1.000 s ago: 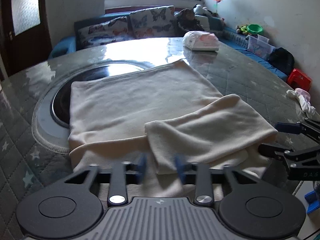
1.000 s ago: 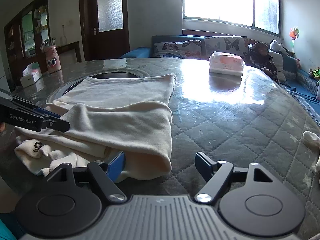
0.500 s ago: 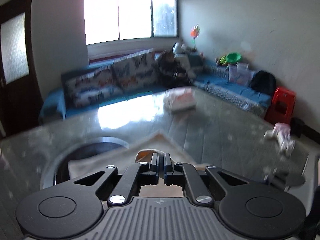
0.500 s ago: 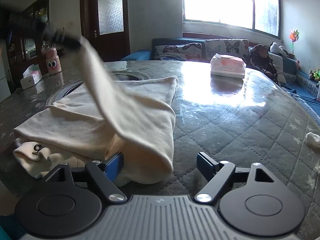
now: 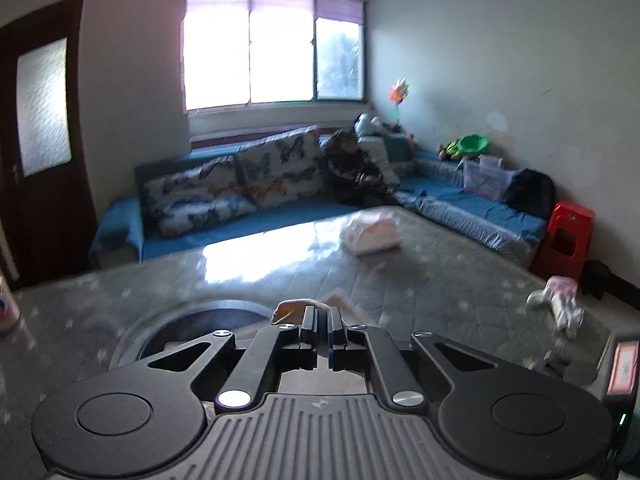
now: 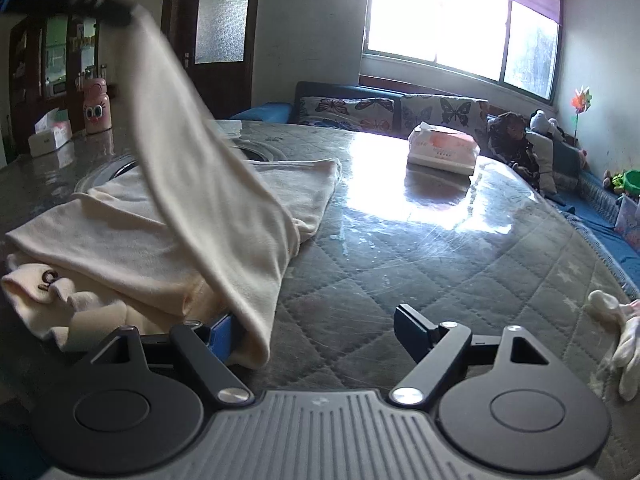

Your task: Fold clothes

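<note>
My left claw point(image 5: 322, 330) is pressed together on a corner of the cloth point(image 6: 208, 184), a scrap of it peeking above the tips. Seen from my right side, that corner hangs high at upper left and the cloth drapes down from it in a slanting sheet to the near edge of the surface point(image 6: 420, 264). My right claw point(image 6: 316, 326) is spread wide and holds nothing; its left finger sits just beside the hanging hem.

The rest of the cloth lies in flat layers on the surface, with a bunched bit at the near left. I judge the fold is midway: this flap has yet to be carried over, laid down and smoothed.

A tissue pack point(image 6: 442, 148) sits well beyond the cloth, a small white rag point(image 6: 618, 328) far right, and a pink bottle point(image 6: 95, 108) far left. None blocks the fold.
</note>
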Demonstrator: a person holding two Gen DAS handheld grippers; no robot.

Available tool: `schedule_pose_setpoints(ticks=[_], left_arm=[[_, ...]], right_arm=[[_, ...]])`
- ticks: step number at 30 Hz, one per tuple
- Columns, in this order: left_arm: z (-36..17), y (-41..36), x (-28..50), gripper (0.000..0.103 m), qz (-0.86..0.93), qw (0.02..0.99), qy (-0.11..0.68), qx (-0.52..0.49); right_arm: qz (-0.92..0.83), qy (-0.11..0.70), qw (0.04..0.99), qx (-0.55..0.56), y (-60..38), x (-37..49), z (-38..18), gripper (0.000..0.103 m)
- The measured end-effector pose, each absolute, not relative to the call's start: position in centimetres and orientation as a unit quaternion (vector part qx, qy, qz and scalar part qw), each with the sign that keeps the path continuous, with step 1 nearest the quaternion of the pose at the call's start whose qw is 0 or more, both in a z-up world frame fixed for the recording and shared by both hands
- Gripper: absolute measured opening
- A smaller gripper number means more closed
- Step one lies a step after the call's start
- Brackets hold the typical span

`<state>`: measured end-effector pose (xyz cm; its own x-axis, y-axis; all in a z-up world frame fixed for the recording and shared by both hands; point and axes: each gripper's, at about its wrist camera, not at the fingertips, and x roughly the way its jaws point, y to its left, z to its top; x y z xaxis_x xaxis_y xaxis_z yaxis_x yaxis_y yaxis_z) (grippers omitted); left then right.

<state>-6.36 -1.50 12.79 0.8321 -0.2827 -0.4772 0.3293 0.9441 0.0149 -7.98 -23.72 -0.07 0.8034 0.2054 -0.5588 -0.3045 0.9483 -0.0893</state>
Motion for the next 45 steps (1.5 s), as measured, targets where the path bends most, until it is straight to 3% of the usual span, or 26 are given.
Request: schedule_pose_setpoints(ticks=[8,15,22,30,39,45], left_arm=[[6.2,1.6,-7.4,0.005,-0.130,0.937,0.321,0.043],[3.6,2.8,-7.6,0.006,-0.118,0.929,0.350,0.032],[2.9,4.6,-7.6,0.010,-0.092,0.928,0.359,0.021],[4.2,4.7,-7.2,0.010,-0.105,0.935,0.337,0.006],[2.0,2.0,-4.5,0.010,-0.147,0.922,0.359,-0.006],[1.4,3.3,-4.1,0.012,-0.134,0.919,0.369,-0.025]], right_arm=[[0.153,0.289,0.938,-0.118,-23.3,-8.5,0.3,0.083],[0.184,0.319,0.922,-0.122,-24.3,-9.0,1.8,0.081],[0.241,0.313,0.917,-0.058,-24.2,-7.6,4.3,0.059],[0.282,0.310,0.908,-0.003,-22.0,-3.3,3.4,0.031],[0.259,0.323,0.910,0.017,-22.0,-0.8,0.8,0.023],[0.256,0.312,0.915,-0.005,-21.7,-1.3,1.6,0.023]])
